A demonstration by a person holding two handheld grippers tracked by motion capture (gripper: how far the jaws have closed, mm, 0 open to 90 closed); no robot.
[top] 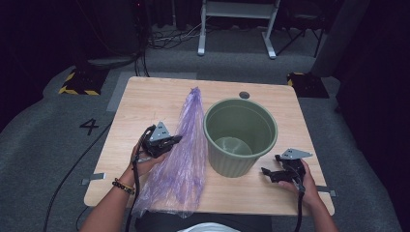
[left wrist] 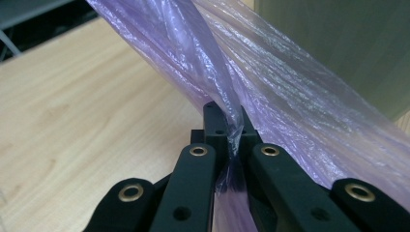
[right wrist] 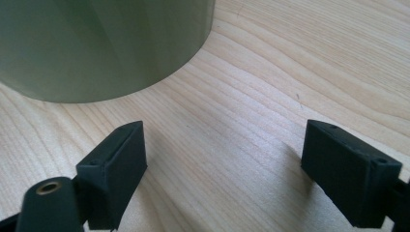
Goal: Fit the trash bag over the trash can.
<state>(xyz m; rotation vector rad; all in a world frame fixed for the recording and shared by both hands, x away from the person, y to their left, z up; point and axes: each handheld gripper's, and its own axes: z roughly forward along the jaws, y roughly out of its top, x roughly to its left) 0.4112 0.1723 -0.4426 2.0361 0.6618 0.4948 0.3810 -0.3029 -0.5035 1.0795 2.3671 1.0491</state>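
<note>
Looking down on a wooden table [top: 145,96], the high view shows a person's forearms coming in from the bottom edge, a gripper in each hand. The left gripper [top: 175,140] is clamped on a purple plastic bag [top: 186,145] — its own view shows the two black jaws pressed together with a fold of thin, crinkled film pinched between them [left wrist: 231,140]. The bag lies lengthwise along the table, its narrow bunched end pointing to the far edge and its wide end spread at the near edge, between the person's arms; the gripper holds it about midway along its left side. Just to the right of the bag, touching or nearly touching it, stands a green bin [top: 240,137], upright and open at the top. The right gripper [top: 267,172] rests low near the table, to the right of the bin's base — its jaws stand well apart with nothing between them, bare wood showing in the gap, and the bin's curved wall [right wrist: 96,48] just beyond the left jaw.
</note>
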